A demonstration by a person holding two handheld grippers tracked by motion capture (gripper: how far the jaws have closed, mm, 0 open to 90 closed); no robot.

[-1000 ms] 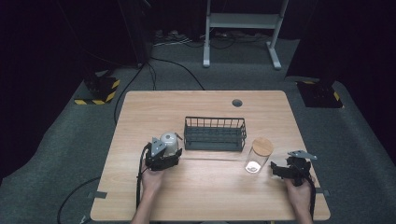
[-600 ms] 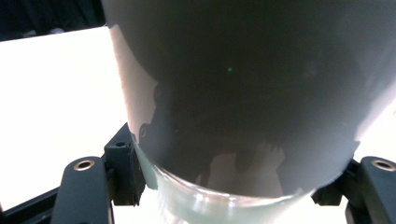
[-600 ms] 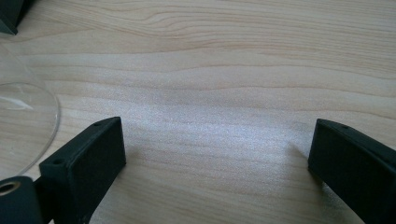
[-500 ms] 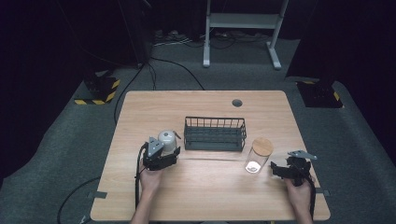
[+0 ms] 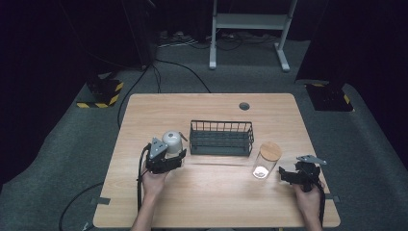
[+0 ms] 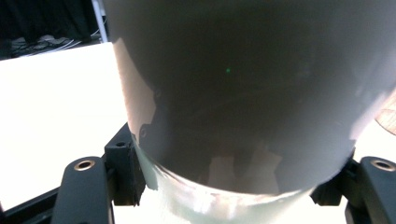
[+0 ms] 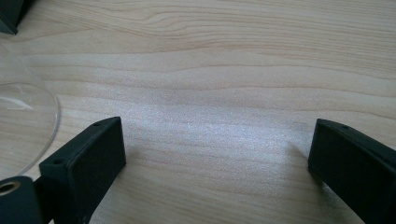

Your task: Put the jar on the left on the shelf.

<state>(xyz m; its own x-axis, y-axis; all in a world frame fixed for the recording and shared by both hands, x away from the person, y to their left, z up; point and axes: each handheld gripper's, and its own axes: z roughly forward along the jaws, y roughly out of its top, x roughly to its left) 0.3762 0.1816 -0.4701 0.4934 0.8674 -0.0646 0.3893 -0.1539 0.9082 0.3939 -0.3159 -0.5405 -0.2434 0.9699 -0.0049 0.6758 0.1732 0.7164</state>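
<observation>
Left tongs (image 5: 174,155): held in the person's left hand (image 5: 153,184) at the near left of the worktop (image 5: 216,202); clamped on a grey metal canister (image 5: 172,140), whose rounded wall is seen pressed between the two black jaws in the left gripper view (image 6: 243,107).

Right tongs (image 5: 286,174): held in the right hand (image 5: 308,201) at the near right; jaws spread wide with bare wood between them (nothing is gripped) (image 7: 217,154).

Glass jar (image 5: 265,159): upright, with a round wooden lid, placed just left of the right tongs and apart from them; its clear curved edge is seen at the left of the right gripper view (image 7: 23,121).

Grey metal canister, location: at the left of mid-worktop, just beside the left end of the wire basket.

Black wire basket (image 5: 221,138): oblong, set at mid-worktop between canister and jar.

Cable port (image 5: 244,106): small round opening, found near the far edge of the worktop.
</observation>
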